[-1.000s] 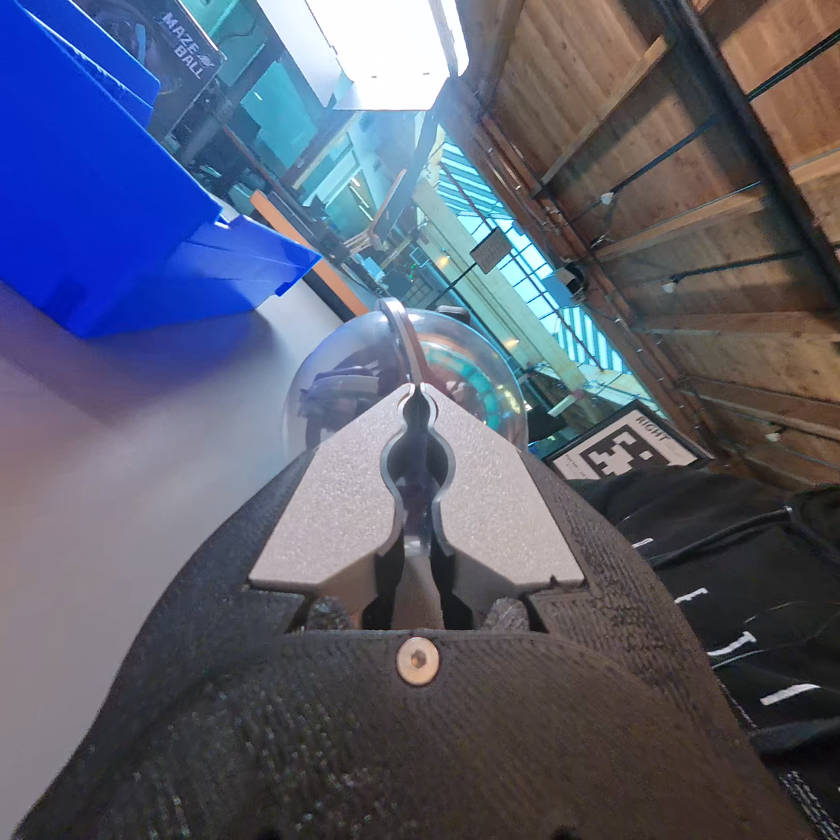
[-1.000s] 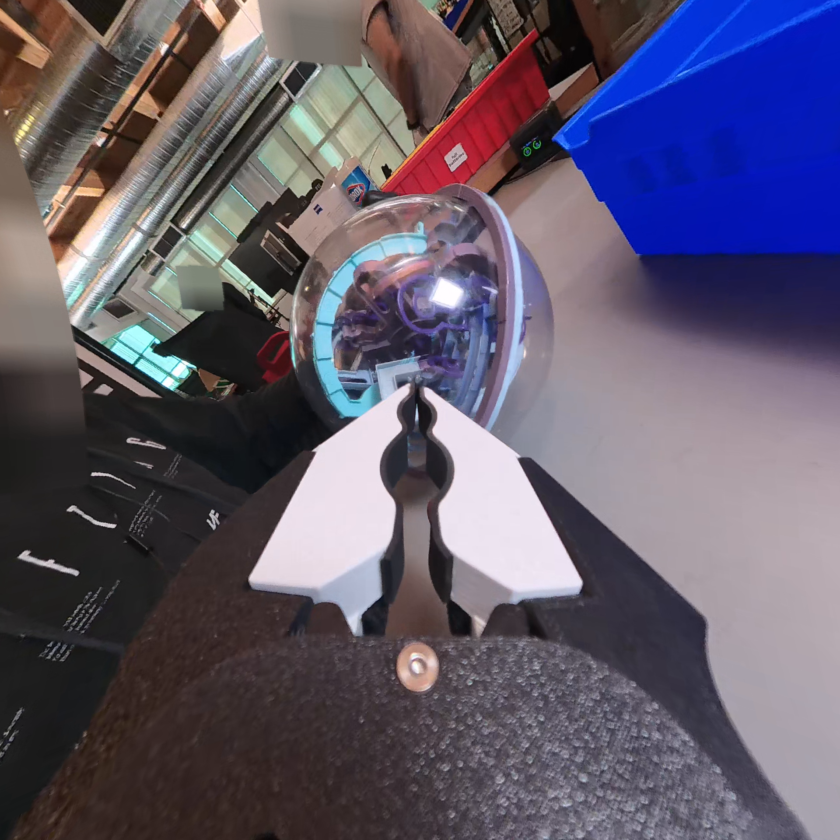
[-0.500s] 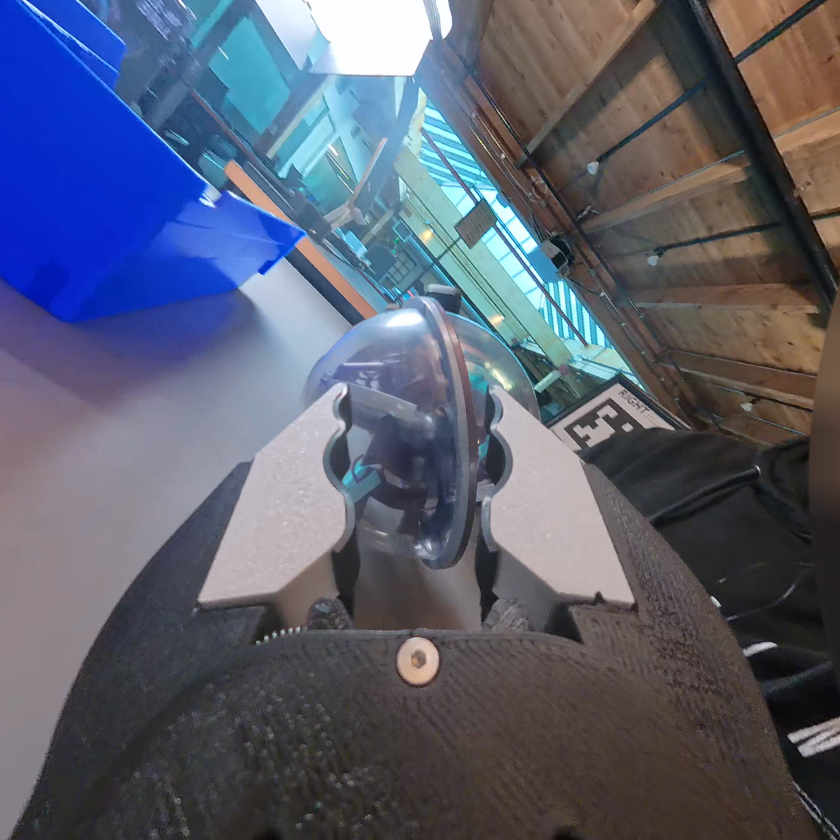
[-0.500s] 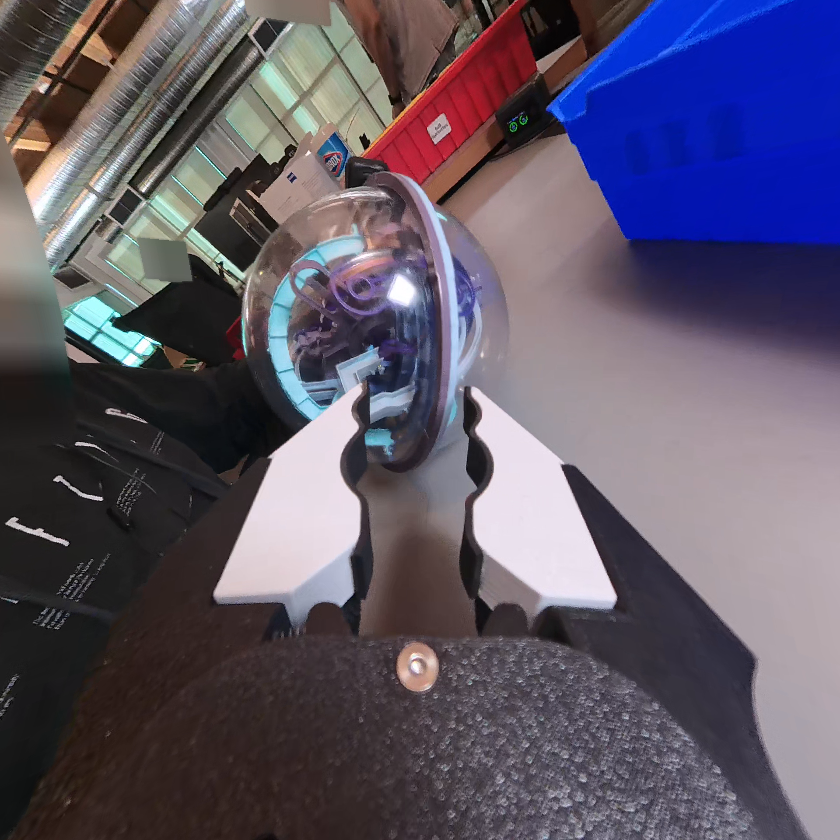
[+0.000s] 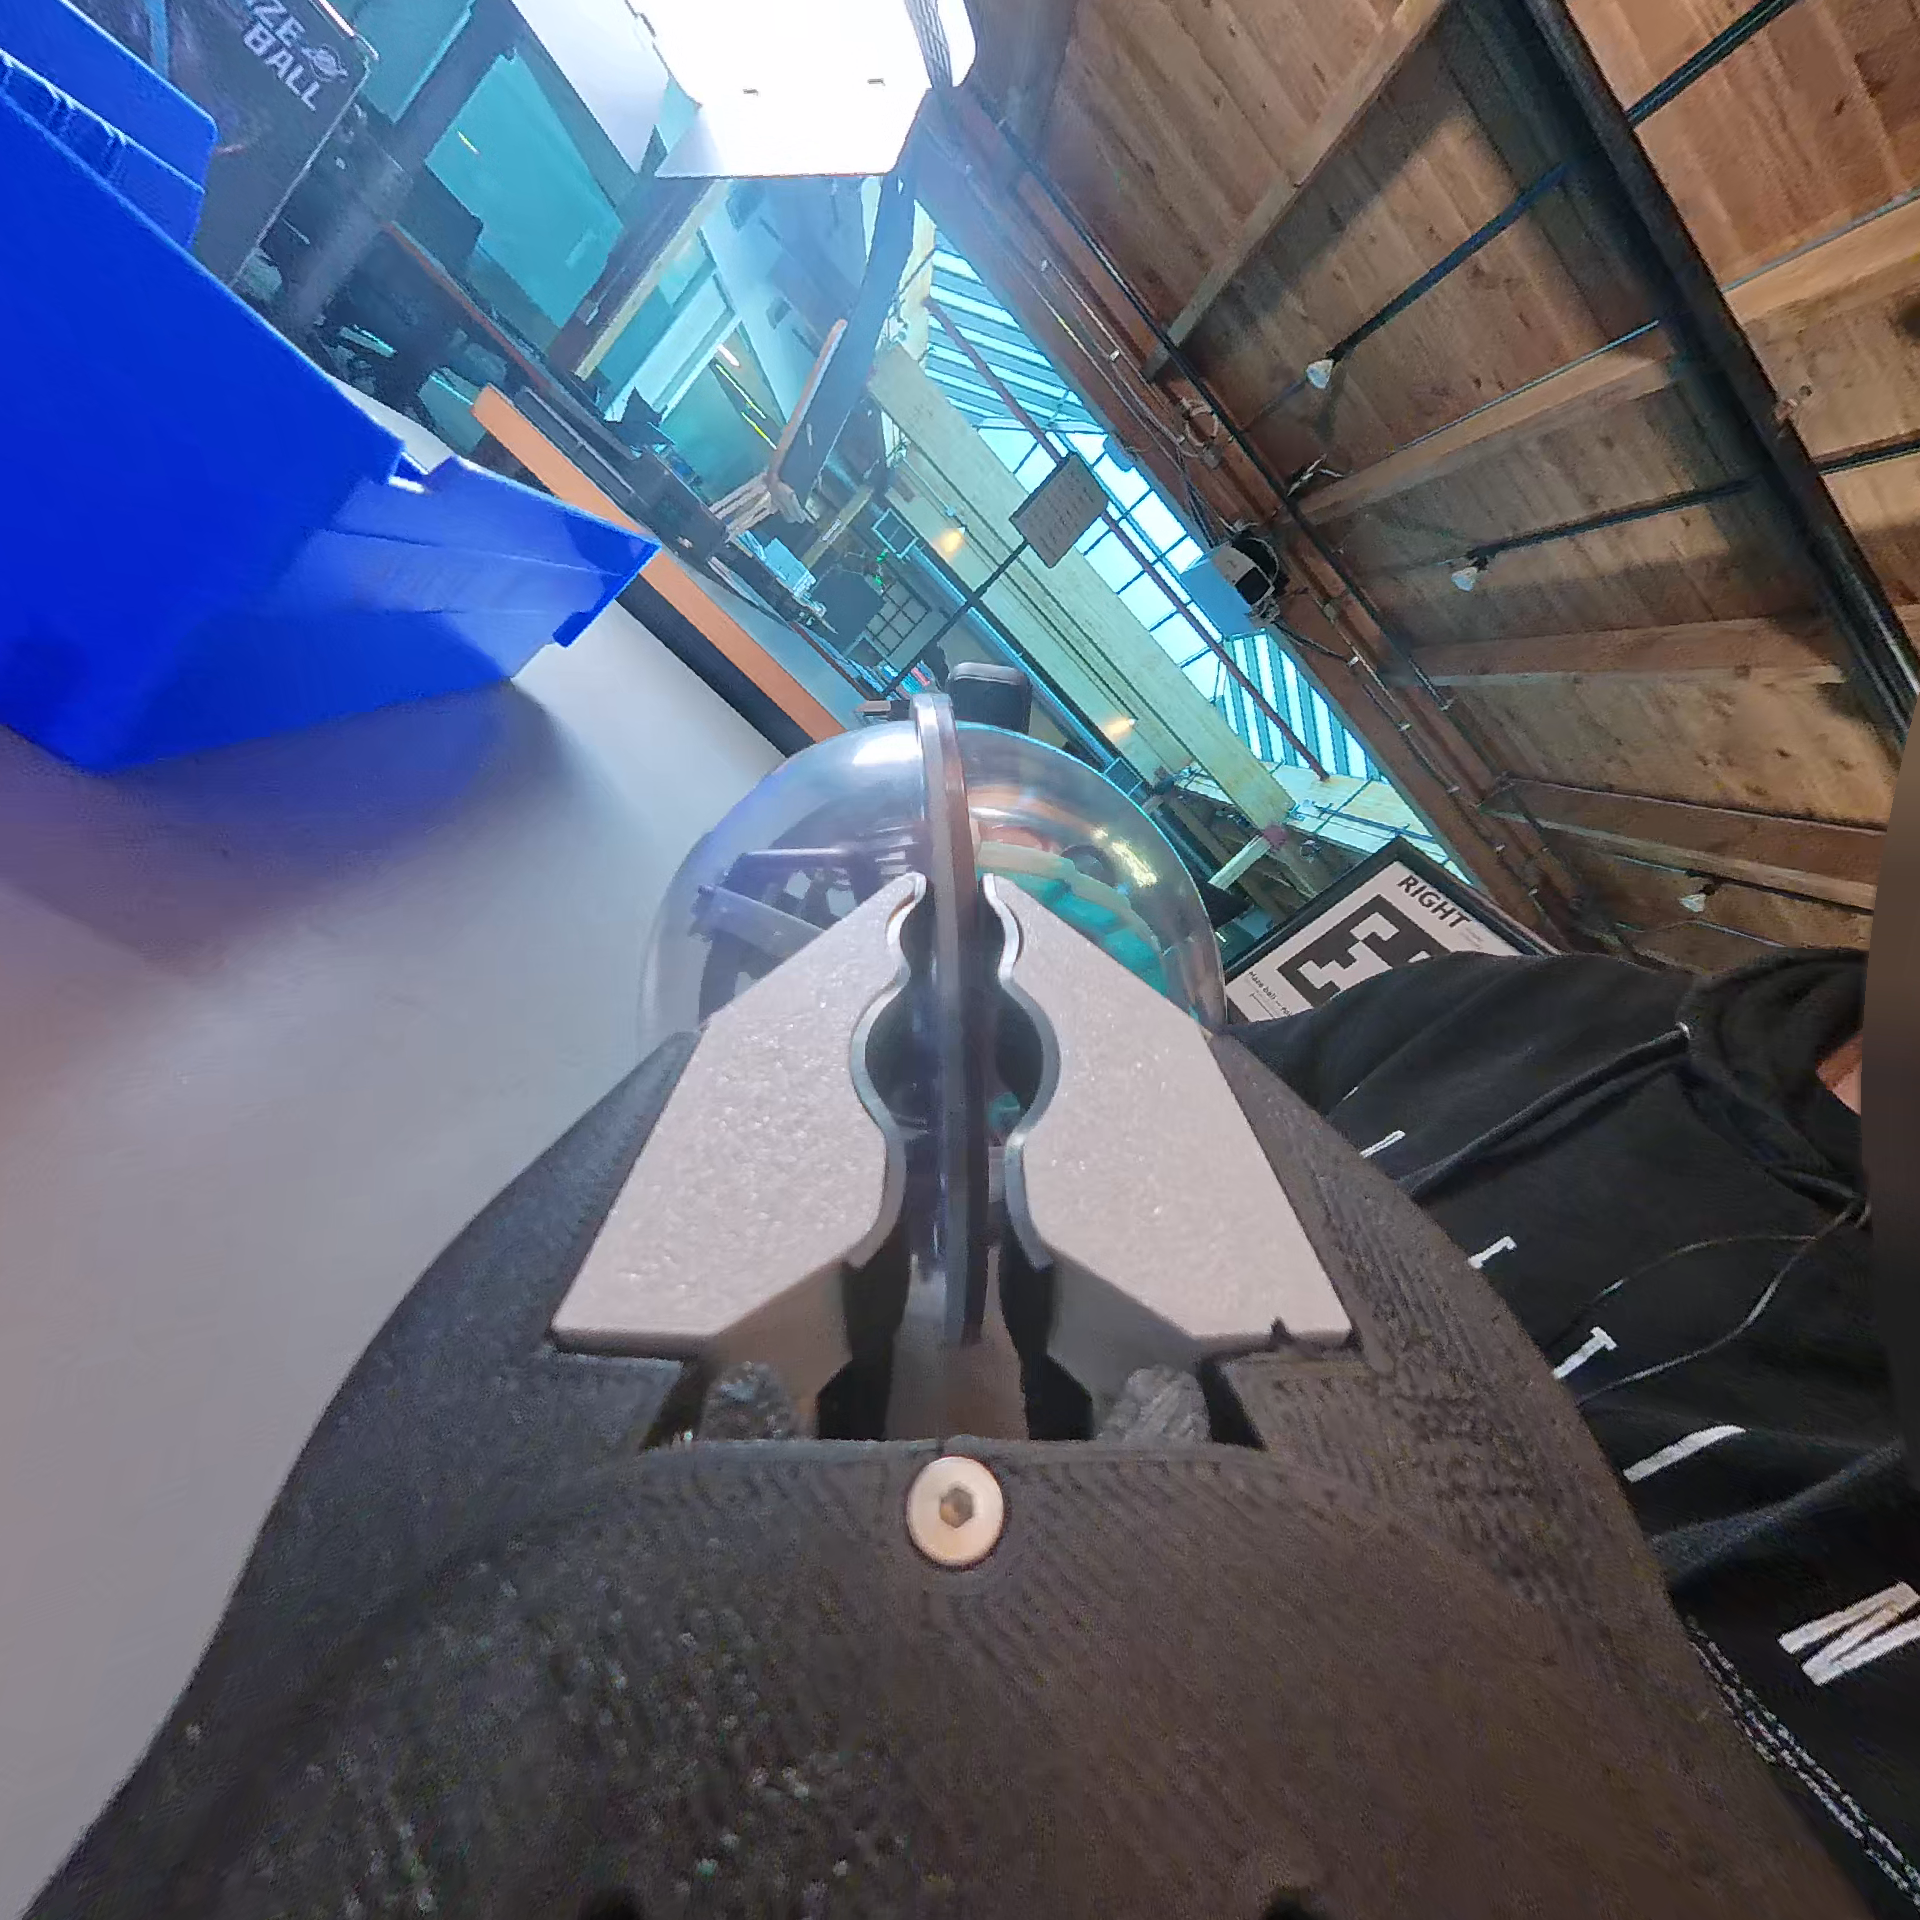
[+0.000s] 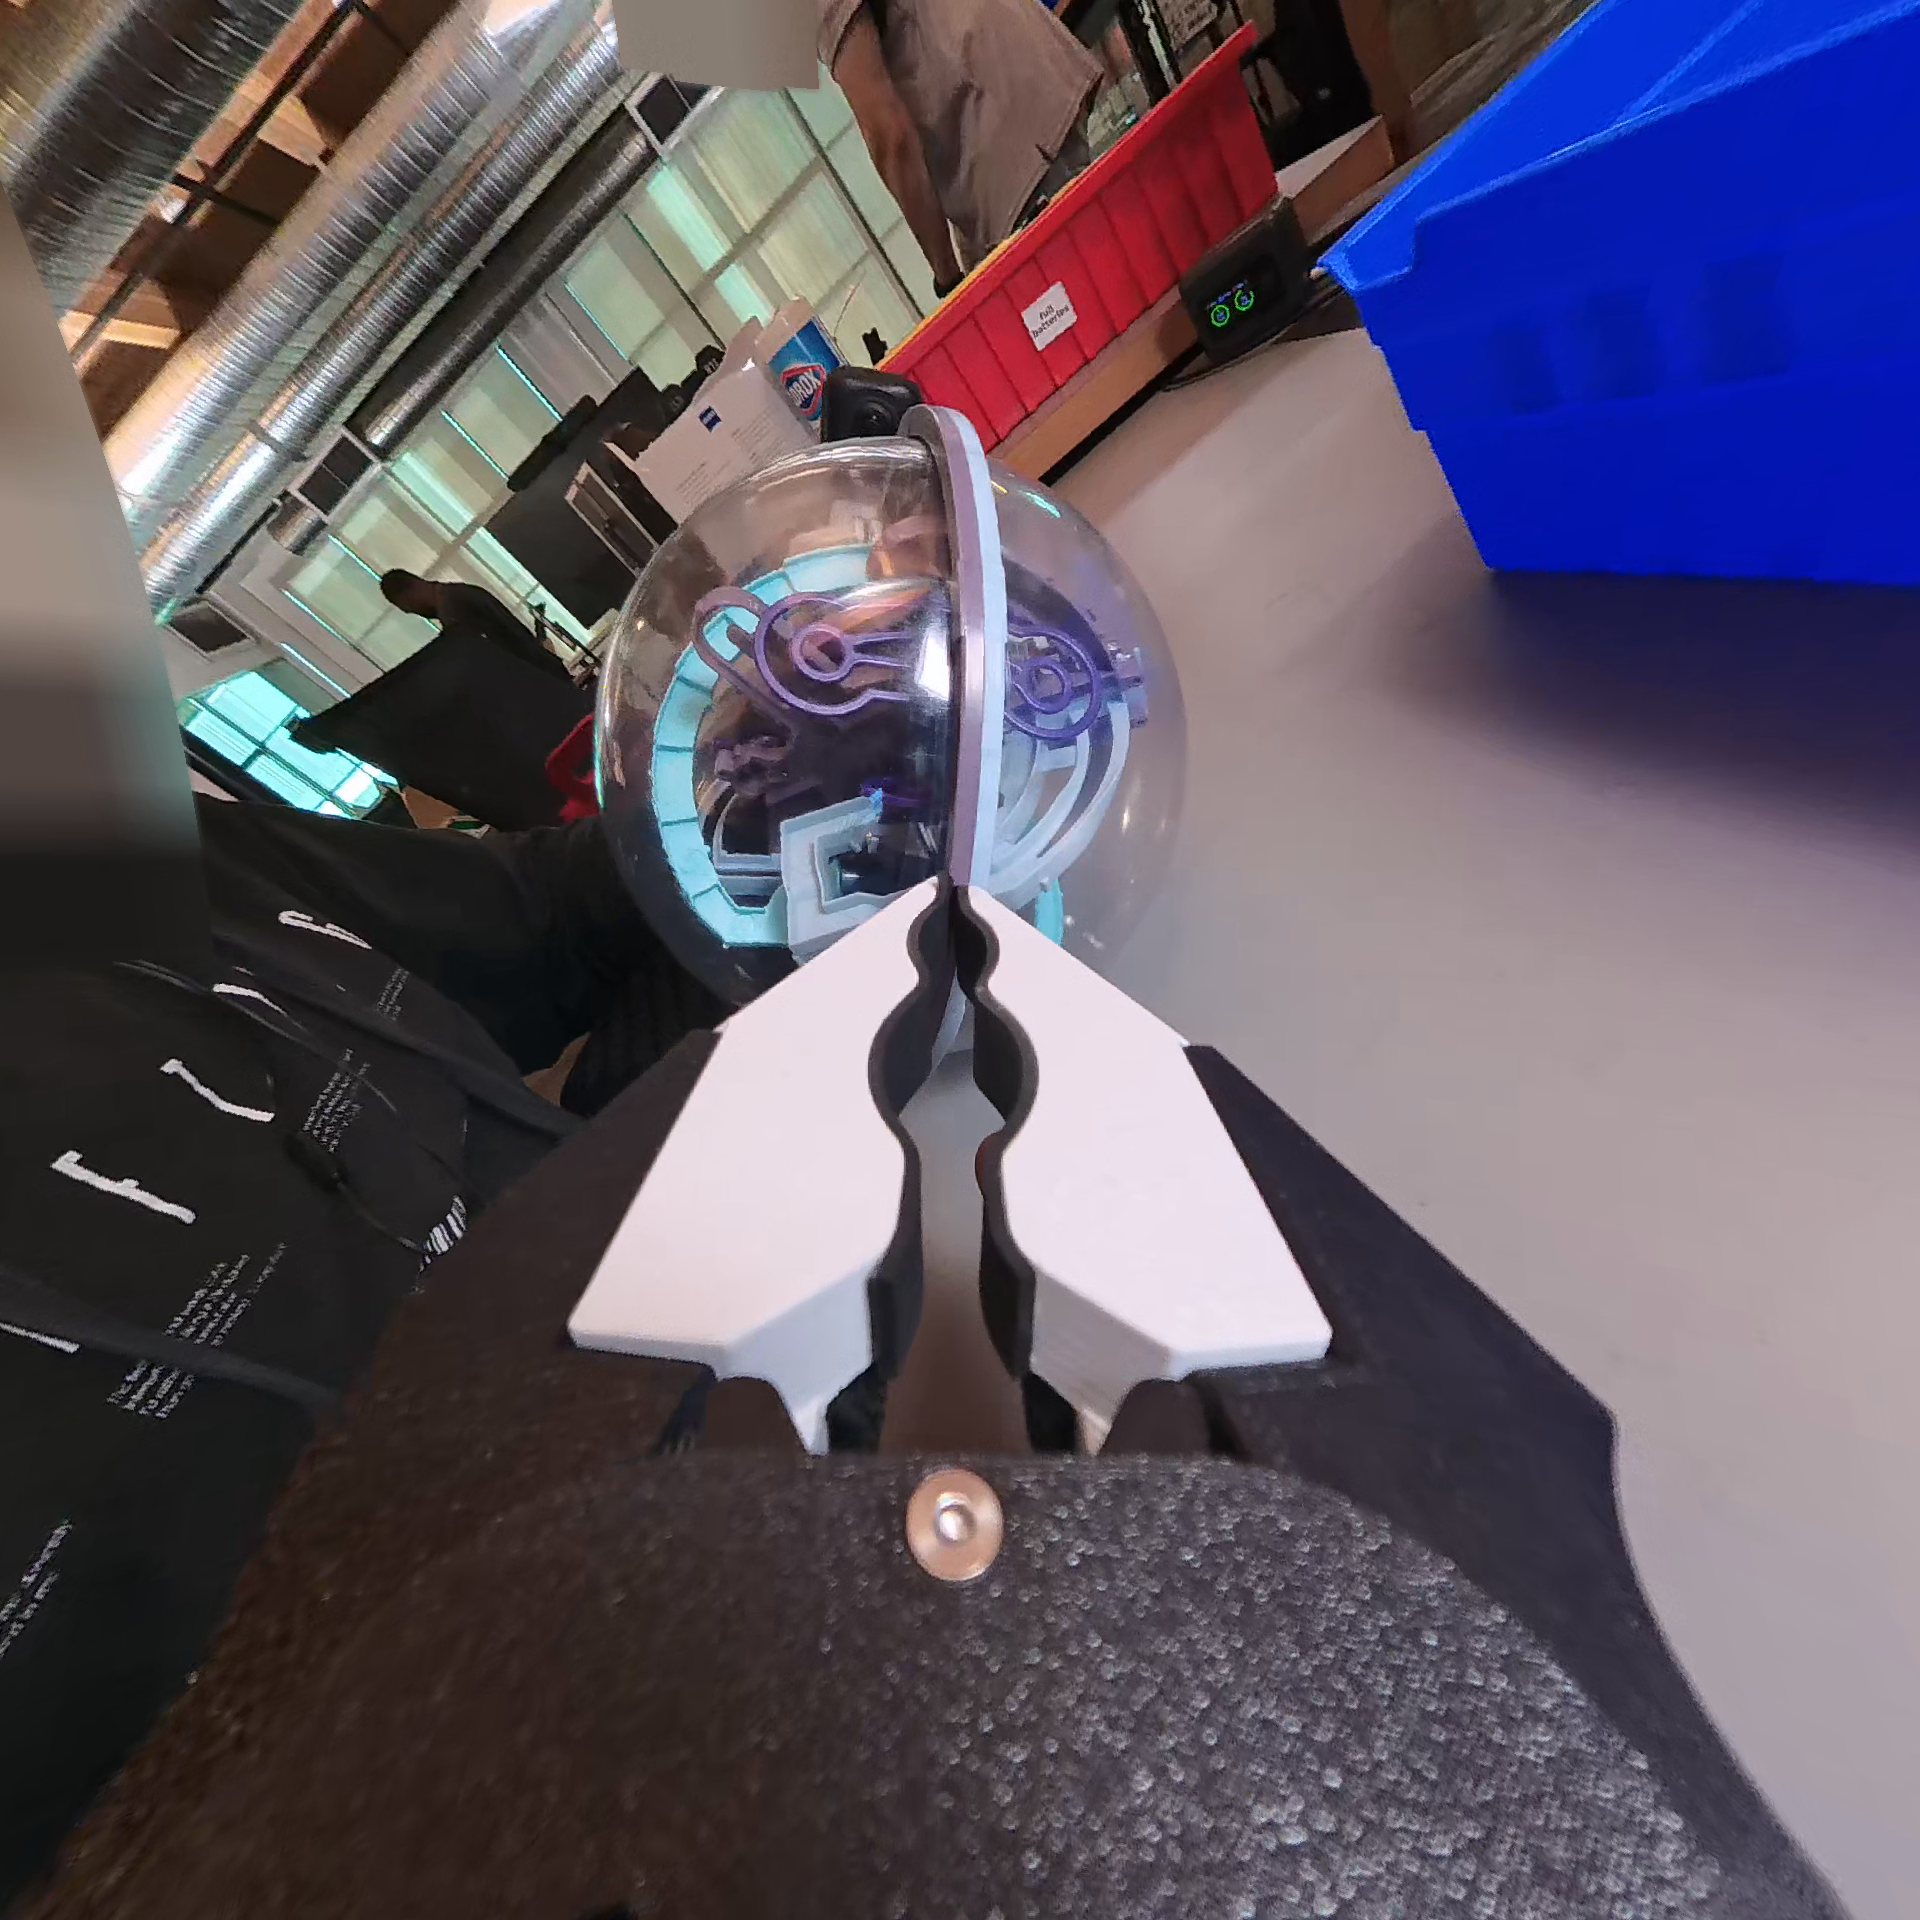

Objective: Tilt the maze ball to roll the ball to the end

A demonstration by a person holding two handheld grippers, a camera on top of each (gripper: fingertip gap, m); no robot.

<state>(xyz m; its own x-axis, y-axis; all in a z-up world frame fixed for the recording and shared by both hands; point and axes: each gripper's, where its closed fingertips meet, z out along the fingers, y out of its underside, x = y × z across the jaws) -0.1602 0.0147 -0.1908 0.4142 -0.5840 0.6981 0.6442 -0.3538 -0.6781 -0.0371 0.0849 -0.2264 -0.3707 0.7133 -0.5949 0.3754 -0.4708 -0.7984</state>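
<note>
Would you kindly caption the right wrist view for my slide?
Right gripper shut on the maze ball's equatorial rim, above a grey table beside a blue bin.

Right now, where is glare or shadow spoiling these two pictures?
Left wrist view: the bright ceiling light panel is blown out white, and the big blue plastic bin throws a bluish shadow on the grey table. Right wrist view: the clear plastic maze ball shows reflections.
</note>
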